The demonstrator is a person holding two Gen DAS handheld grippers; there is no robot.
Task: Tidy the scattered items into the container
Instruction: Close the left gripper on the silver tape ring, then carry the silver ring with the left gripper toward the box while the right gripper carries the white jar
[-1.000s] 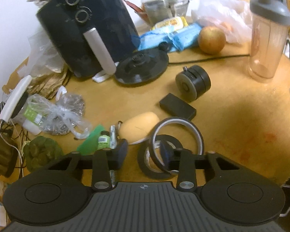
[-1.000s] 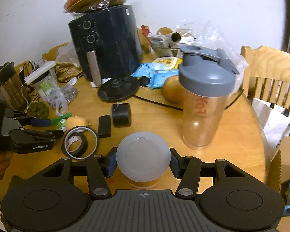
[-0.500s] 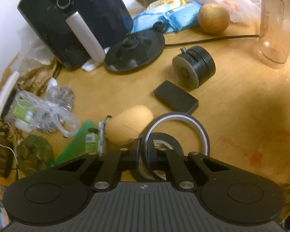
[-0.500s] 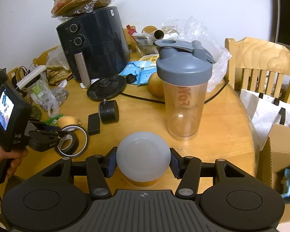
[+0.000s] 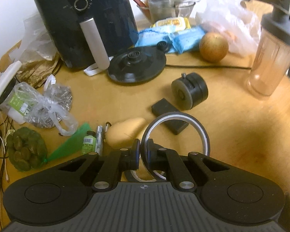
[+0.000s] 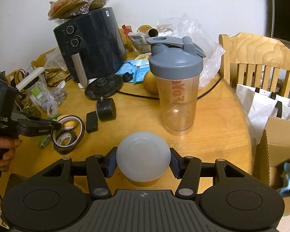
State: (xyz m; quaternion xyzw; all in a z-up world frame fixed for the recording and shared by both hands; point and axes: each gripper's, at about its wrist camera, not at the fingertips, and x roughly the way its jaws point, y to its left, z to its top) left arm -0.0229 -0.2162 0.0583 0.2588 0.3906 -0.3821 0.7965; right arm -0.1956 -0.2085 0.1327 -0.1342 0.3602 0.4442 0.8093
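My left gripper [image 5: 143, 150] is shut on the rim of a large dark tape ring [image 5: 187, 118] and holds it tilted up above a smaller black tape roll [image 5: 137, 176]. Both rolls also show in the right wrist view, the ring [image 6: 81, 125] over the roll [image 6: 64, 138]. A yellow egg-shaped thing [image 5: 123, 131], a black block [image 5: 170, 116] and a caster wheel [image 5: 189, 93] lie just beyond. My right gripper [image 6: 143, 163] is shut on a jar with a white domed lid [image 6: 143, 156], low over the table. A cardboard box [image 6: 276, 154] stands off the table's right edge.
A black air fryer [image 6: 89, 42] and a kettle base [image 6: 103, 87] stand at the back left. A shaker bottle [image 6: 176, 89] stands ahead of the right gripper. An apple [image 5: 213, 46], blue packets, plastic bags and a green bottle [image 5: 89, 142] crowd the table. A chair [image 6: 257, 58] stands right.
The left gripper has closed on the big tape ring's rim and lifted it up on edge. The right gripper still grips the jar; its view shifted right.
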